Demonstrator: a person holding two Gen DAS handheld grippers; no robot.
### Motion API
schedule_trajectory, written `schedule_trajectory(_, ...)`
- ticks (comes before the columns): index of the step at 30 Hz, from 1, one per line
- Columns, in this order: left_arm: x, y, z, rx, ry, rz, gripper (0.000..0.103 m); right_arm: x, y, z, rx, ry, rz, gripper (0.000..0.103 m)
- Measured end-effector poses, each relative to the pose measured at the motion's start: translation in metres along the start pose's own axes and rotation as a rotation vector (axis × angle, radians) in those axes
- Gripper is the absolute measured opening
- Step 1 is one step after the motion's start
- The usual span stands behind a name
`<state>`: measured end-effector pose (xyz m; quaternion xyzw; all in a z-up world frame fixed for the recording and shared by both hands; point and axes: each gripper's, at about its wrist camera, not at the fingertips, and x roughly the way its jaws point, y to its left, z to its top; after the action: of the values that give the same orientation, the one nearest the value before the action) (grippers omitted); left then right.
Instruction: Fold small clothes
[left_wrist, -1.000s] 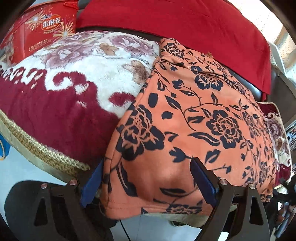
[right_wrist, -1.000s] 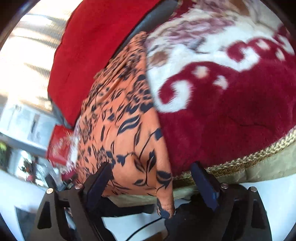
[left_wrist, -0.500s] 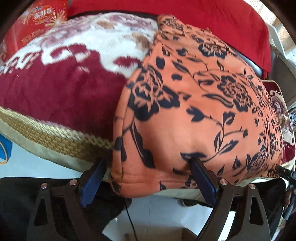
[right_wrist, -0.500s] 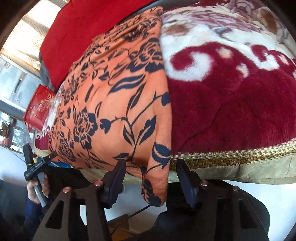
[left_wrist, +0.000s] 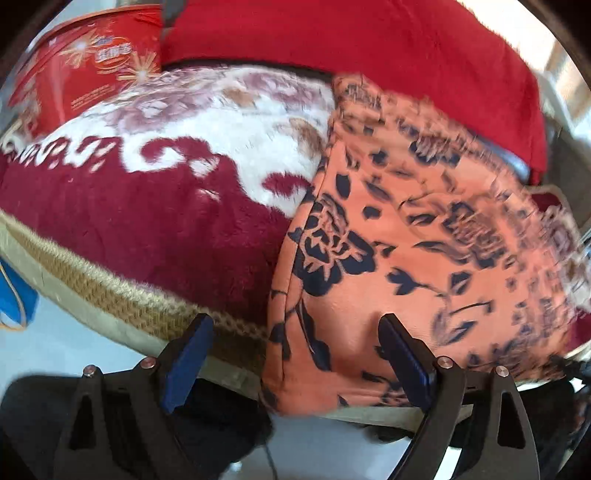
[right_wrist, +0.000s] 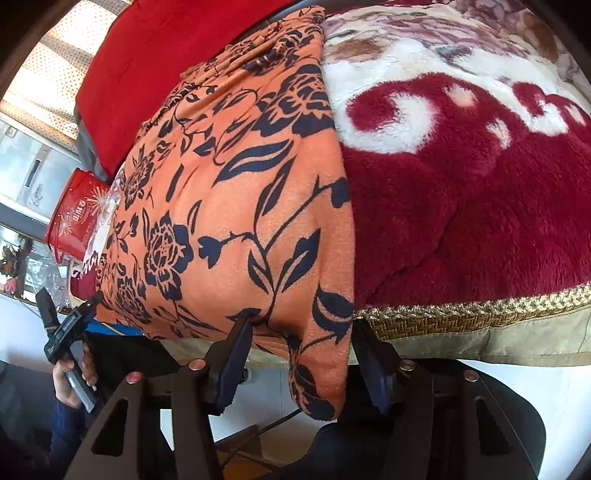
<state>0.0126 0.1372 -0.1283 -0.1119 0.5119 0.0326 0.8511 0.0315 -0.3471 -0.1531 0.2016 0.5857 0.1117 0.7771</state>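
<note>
An orange garment (left_wrist: 406, 258) with dark blue flowers lies over the maroon and white plush blanket (left_wrist: 147, 206); its near hem hangs over the front edge. My left gripper (left_wrist: 295, 347) is open, its jaws either side of the garment's left hem corner. In the right wrist view the same garment (right_wrist: 236, 206) fills the left half. My right gripper (right_wrist: 301, 354) is open but narrowed, its jaws standing on both sides of the hanging right corner without pinching it.
A red cushion (left_wrist: 369, 55) lies behind the garment. A red tin (left_wrist: 92, 74) stands at the back left and also shows in the right wrist view (right_wrist: 77, 218). The blanket's gold braided edge (right_wrist: 480, 314) runs along the front. The other hand-held gripper (right_wrist: 66, 332) shows at lower left.
The right gripper has narrowed its jaws and moved in around the garment's hanging corner. The left gripper has shifted left along the hem and stays open.
</note>
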Motion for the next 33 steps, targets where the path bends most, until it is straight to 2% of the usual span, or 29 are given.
schedule_trajectory(1,0.011,-0.001,0.002,0.002,0.04,0.002,0.092,0.001,0.001,0.001,-0.001,0.004,-0.005,0.059)
schedule_trajectory(3,0.018,-0.002,0.005,-0.015,0.049,0.018,0.094,0.003,0.004,0.001,-0.005,0.004,-0.013,0.059)
schedule_trajectory(4,0.017,-0.006,0.007,-0.002,0.048,0.027,0.088,0.001,0.002,0.0,-0.009,0.003,-0.013,0.059)
schedule_trajectory(6,0.01,-0.01,0.005,0.011,0.035,0.001,0.061,0.001,0.007,-0.001,-0.01,-0.003,-0.011,0.056)
schedule_trajectory(7,0.006,-0.01,0.003,0.013,0.034,-0.027,0.039,0.002,0.007,-0.002,-0.009,-0.002,-0.001,0.04)
schedule_trajectory(8,0.002,-0.009,0.002,0.008,0.039,-0.051,0.026,0.002,0.007,-0.002,-0.007,-0.002,0.002,0.032)
schedule_trajectory(9,-0.002,-0.008,0.001,-0.006,0.038,-0.071,0.017,0.001,0.007,-0.002,-0.003,-0.005,0.01,0.026)
schedule_trajectory(10,-0.004,-0.006,0.001,-0.018,0.041,-0.097,0.01,-0.002,0.008,-0.001,-0.002,-0.011,0.029,0.013)
schedule_trajectory(13,-0.026,-0.003,0.004,-0.031,0.009,-0.132,0.009,-0.017,0.018,0.001,0.002,-0.057,0.113,0.011)
schedule_trajectory(16,-0.027,-0.005,0.01,-0.023,-0.001,-0.144,0.011,-0.03,0.03,0.007,0.001,-0.105,0.17,0.011)
schedule_trajectory(19,-0.002,-0.009,0.008,-0.024,0.085,-0.089,0.02,-0.012,0.024,0.011,0.038,-0.064,0.166,0.014)
schedule_trajectory(22,-0.001,-0.012,0.004,-0.008,0.075,-0.098,0.02,0.004,0.014,0.009,0.1,-0.052,0.196,0.014)
schedule_trajectory(23,-0.004,-0.014,0.003,0.013,0.062,-0.106,0.011,0.003,0.012,0.01,0.109,-0.055,0.207,0.014)
schedule_trajectory(24,-0.011,-0.014,0.0,0.03,0.049,-0.11,0.007,0.002,0.011,0.011,0.111,-0.059,0.212,0.014)
schedule_trajectory(28,-0.041,-0.019,0.012,0.046,-0.017,-0.152,0.007,-0.009,0.016,0.016,0.076,-0.092,0.201,0.01)
schedule_trajectory(33,-0.069,-0.019,0.039,0.017,-0.126,-0.202,0.007,-0.046,0.026,0.027,0.096,-0.239,0.299,0.008)
